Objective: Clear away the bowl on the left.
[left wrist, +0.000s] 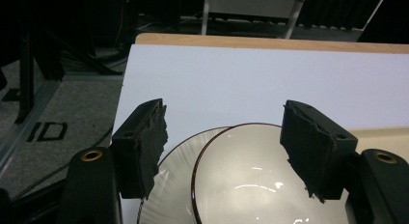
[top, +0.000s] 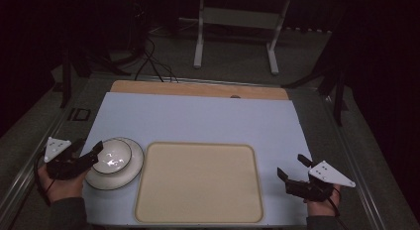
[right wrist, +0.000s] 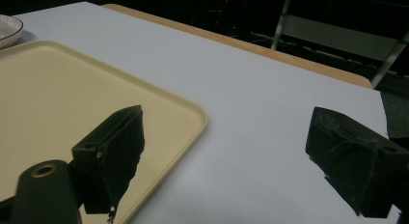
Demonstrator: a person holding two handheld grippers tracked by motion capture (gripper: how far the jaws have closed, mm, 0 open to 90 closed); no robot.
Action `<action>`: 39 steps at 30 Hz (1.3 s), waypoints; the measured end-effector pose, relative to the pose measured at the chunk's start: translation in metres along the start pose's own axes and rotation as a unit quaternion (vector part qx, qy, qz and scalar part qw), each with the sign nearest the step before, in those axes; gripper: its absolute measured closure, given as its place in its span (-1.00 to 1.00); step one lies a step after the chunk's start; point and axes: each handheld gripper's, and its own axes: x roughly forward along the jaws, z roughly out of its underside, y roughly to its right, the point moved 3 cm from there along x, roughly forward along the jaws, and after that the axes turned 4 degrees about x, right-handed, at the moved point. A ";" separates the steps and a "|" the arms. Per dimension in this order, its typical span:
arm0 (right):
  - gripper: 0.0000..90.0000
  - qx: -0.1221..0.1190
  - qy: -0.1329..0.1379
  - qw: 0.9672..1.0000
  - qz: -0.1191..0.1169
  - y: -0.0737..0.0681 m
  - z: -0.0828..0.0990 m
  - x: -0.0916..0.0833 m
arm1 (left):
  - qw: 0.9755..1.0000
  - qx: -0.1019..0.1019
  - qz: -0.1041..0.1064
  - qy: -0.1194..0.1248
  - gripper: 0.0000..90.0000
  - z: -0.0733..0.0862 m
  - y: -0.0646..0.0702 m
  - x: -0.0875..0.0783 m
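white bowl (top: 112, 156) on plate (top: 130, 173), left of tray (top: 198, 183); left gripper (top: 92, 151) nearest, fingers spread astride bowl rim; right gripper (top: 293, 171) spread, idle.

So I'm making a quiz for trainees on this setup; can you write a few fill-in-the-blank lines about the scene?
1. The white bowl sits on a ____.
2. The left tongs are ____, their jaws wide apart at the bowl.
3. The plate lies to the ____ of the beige tray in the high view.
4. The right tongs, jaws apart, hold ____.

Missing words: plate; open; left; nothing
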 end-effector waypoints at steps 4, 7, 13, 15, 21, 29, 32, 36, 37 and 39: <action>-0.70 -0.001 0.001 1.000 0.000 0.000 0.000 0.000 | 1.000 -0.002 -0.001 -0.004 -0.25 0.000 -0.002 0.001; -0.70 -0.001 -0.001 1.000 0.001 0.000 0.000 0.000 | 1.000 -0.005 -0.002 -0.009 -0.25 0.001 -0.005 0.003; -0.70 -0.001 0.000 1.000 0.001 0.000 0.000 0.000 | 1.000 -0.010 -0.003 -0.014 -0.25 0.003 -0.009 0.006; -0.70 -0.002 0.000 1.000 0.002 0.000 0.000 0.000 | 1.000 -0.010 -0.002 -0.017 -0.25 0.003 -0.010 0.006; -0.70 -0.002 0.000 1.000 0.002 0.000 0.000 0.000 | 1.000 -0.010 -0.001 -0.024 -0.25 0.004 -0.013 0.009; -0.70 -0.003 0.001 1.000 0.003 0.000 0.000 0.000 | 0.999 -0.011 -0.001 -0.039 -0.25 0.008 -0.020 0.014; -0.70 -0.003 0.001 1.000 0.004 0.000 0.000 0.000 | 0.999 -0.004 -0.004 -0.052 -0.25 0.010 -0.021 0.016; -0.70 -0.003 0.001 1.000 0.003 0.000 0.000 0.000 | 0.998 0.002 -0.008 -0.065 -0.24 0.012 -0.021 0.020; -0.70 -0.003 0.001 1.000 0.004 0.000 0.000 0.000 | 0.998 0.002 -0.008 -0.065 -0.23 0.013 -0.021 0.021; -0.70 -0.003 0.001 1.000 0.004 0.000 0.000 0.000 | 0.997 0.003 -0.010 -0.073 -0.23 0.014 -0.021 0.023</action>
